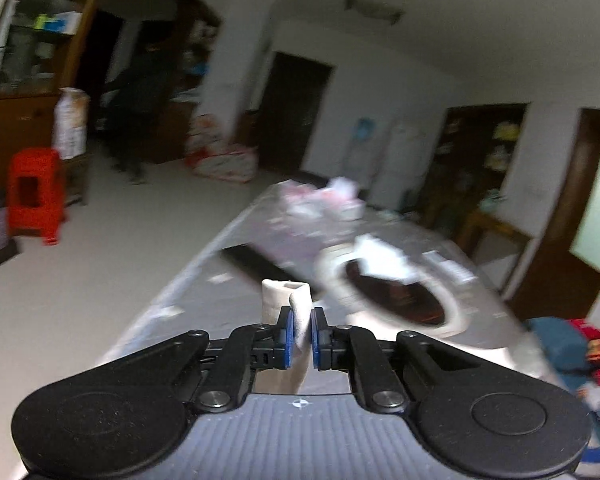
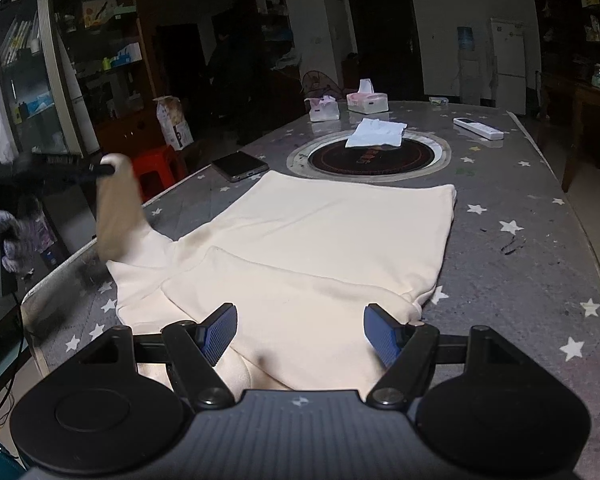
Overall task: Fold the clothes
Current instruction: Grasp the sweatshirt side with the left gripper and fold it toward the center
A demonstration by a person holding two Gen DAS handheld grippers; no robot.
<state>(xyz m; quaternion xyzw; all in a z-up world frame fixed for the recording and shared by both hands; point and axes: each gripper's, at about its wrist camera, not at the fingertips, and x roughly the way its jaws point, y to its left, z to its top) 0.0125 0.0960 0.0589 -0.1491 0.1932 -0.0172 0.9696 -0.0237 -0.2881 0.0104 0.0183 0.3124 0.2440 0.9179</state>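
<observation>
A grey, star-patterned table (image 2: 500, 208) is carrying everything ahead of the right gripper. A cream garment (image 2: 320, 248) is lying flat on it, just in front of the fingers. Beyond it, a round inset burner (image 2: 440, 152) is sitting under a white cloth (image 2: 376, 133). A phone (image 2: 240, 166) is lying ahead to the left, a remote (image 2: 478, 128) ahead to the right, and 2 tissue packs (image 2: 367, 101) at the far edge.
</observation>
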